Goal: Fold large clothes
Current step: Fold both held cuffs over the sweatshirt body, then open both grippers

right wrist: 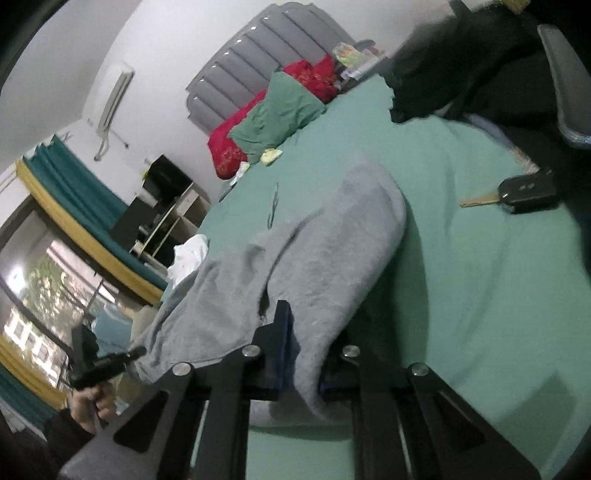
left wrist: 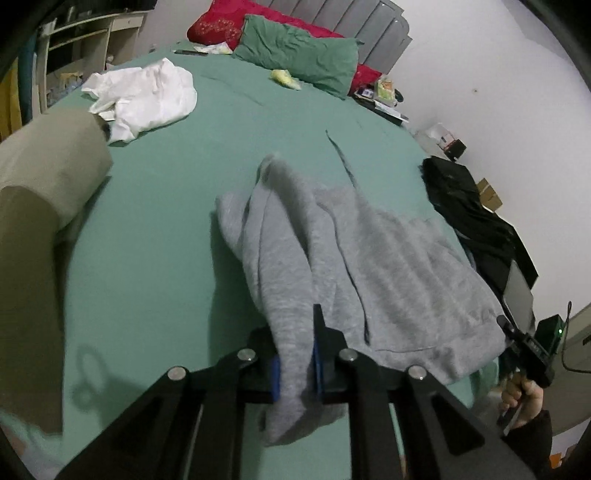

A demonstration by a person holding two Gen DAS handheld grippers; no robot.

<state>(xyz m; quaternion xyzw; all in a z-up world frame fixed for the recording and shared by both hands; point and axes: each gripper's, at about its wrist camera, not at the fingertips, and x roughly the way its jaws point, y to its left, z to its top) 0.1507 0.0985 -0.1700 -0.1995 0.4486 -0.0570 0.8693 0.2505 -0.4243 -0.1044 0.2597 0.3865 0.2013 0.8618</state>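
As seen from the left wrist: left gripper (left wrist: 297, 363) clamped on a hanging fold of the grey hoodie (left wrist: 369, 273), blue pads pressing the cloth from both sides, a tail of fabric drooping below the jaws toward 6 o'clock. Body of the hoodie spread on the green bedsheet (left wrist: 155, 240), running from the jaws toward 1 o'clock, one sleeve or edge bunched in a ridge at 12 o'clock. Hold near the garment's edge judged as a corner grip, suited to lifting and laying one part over another. White garment (left wrist: 144, 96) crumpled at 10 o'clock, well apart; green pillow (left wrist: 299, 55) and red bedding (left wrist: 221, 22) at 12 o'clock against the grey headboard; black clothing (left wrist: 472, 218) at 3 o'clock along the bed's side. Right hand (left wrist: 521, 398) at 4 o'clock, wrapped round the handle of its tool.

As seen from the right wrist: right gripper (right wrist: 301, 354) likewise closed on the grey hoodie (right wrist: 303, 258), cloth pinched between the fingers and draping down past them at 6 o'clock. Fabric stretched from the jaws toward 10 o'clock, where the left hand (right wrist: 92, 402) holds its tool; tension between the two grips judged to keep the edge straight for folding. Car key (right wrist: 524, 192) at 2 o'clock on the sheet, clear of the garment. Fold judged barely begun.
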